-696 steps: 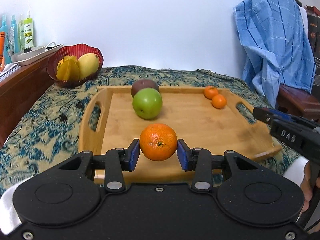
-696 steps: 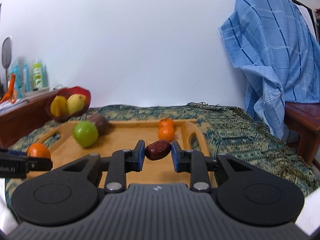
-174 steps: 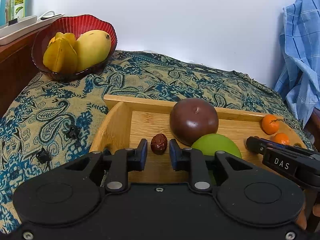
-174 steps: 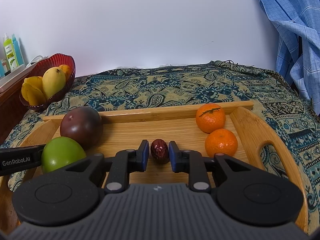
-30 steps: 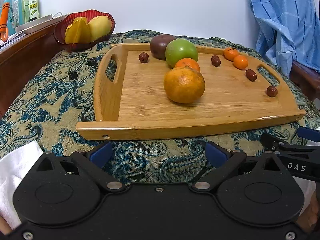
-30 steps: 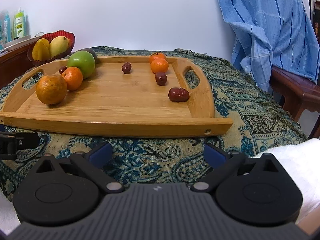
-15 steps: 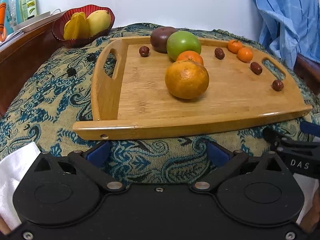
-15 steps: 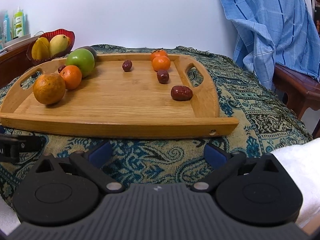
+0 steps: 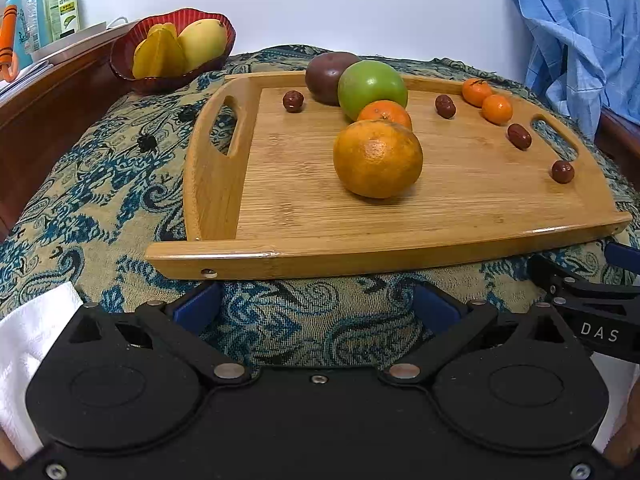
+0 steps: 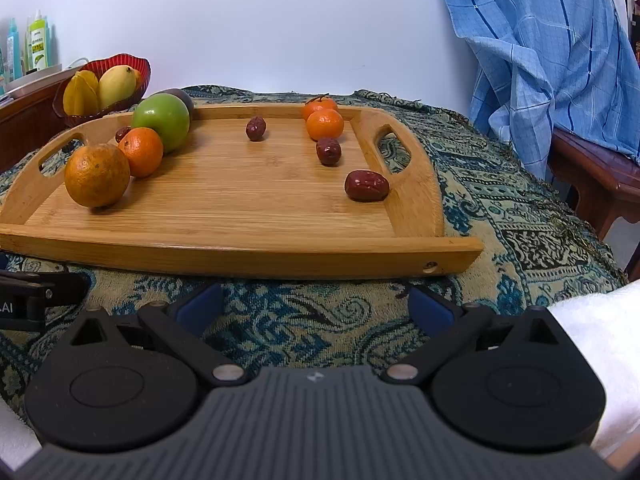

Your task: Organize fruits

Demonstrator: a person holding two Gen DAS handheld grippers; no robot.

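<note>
A wooden tray (image 9: 400, 248) lies on a patterned cloth. On its left side a large orange (image 9: 378, 158), a smaller orange (image 9: 386, 112), a green apple (image 9: 372, 86) and a dark purple fruit (image 9: 326, 74) stand in a row. Two small tangerines (image 9: 486, 100) sit at the back right. Several red dates lie apart, one (image 10: 366, 186) near the right handle. My left gripper (image 9: 316, 306) and right gripper (image 10: 314, 304) are both open wide and empty, just before the tray's front edge (image 10: 240, 254).
A red bowl (image 9: 172, 50) with a mango and starfruit stands back left beside a wooden ledge with bottles (image 9: 40, 12). A blue cloth (image 10: 548, 52) hangs over a chair at the right. The right gripper's finger shows in the left wrist view (image 9: 592, 312).
Both grippers have moved slightly closer to the tray's front edge. Both stay open wide and empty. The fruit has not moved.
</note>
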